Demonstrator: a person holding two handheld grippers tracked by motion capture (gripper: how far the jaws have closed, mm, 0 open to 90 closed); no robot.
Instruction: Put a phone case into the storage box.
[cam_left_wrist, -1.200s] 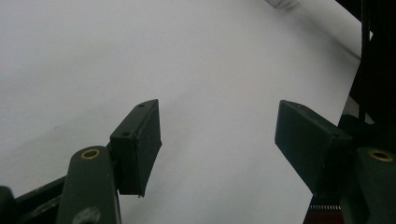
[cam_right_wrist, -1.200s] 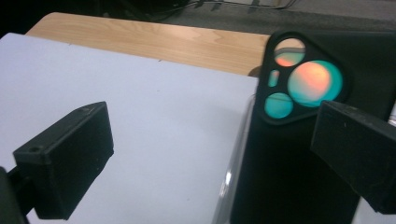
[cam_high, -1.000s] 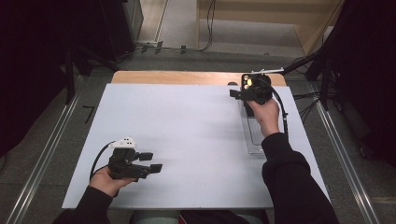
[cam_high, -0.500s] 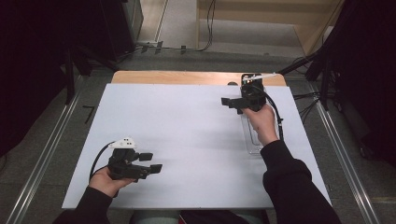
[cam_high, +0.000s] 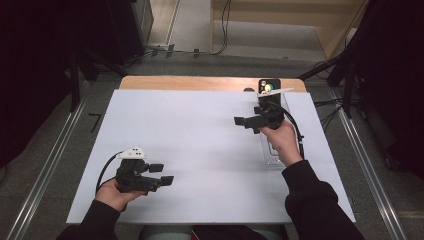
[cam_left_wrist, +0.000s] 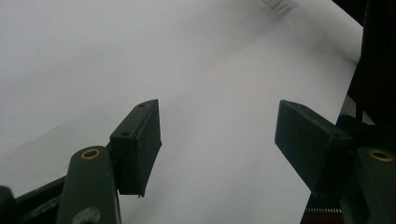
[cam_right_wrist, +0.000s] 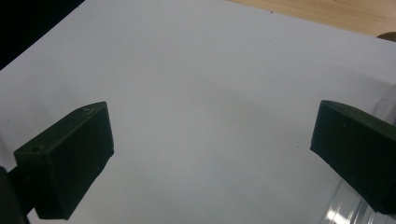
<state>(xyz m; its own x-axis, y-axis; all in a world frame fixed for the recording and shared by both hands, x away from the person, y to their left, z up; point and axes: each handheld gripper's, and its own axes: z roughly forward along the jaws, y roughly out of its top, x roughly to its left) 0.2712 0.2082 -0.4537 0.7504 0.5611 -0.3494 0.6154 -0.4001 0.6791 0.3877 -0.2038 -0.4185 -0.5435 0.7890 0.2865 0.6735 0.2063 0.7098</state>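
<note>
The clear plastic container (cam_high: 272, 145) lies on the right part of the white surface (cam_high: 200, 145), its long axis running from the person's side toward the far edge. The right gripper (cam_high: 246, 121) hovers just over the container's far end, jaws spread wide and empty, pointing away from the container toward the middle of the surface. In the right gripper view the container's clear edge (cam_right_wrist: 348, 207) shows beneath the right-hand jaw, so the container sits to the side of the gripper's line, not between the jaws. A dark device with a coloured dial (cam_high: 269, 86) stands just beyond the container's far end.

The left gripper (cam_high: 165, 174) rests well apart from the container, near the person's edge of the surface, jaws released and holding nothing. The right hand is clearly the nearer one.

Against the earlier frames, the right gripper has shifted from above the container's far end toward the centre of the surface and now points more sideways; the left gripper has not changed place. Judgement: any grasp of the container falls to the right gripper, which must first turn back toward it
</note>
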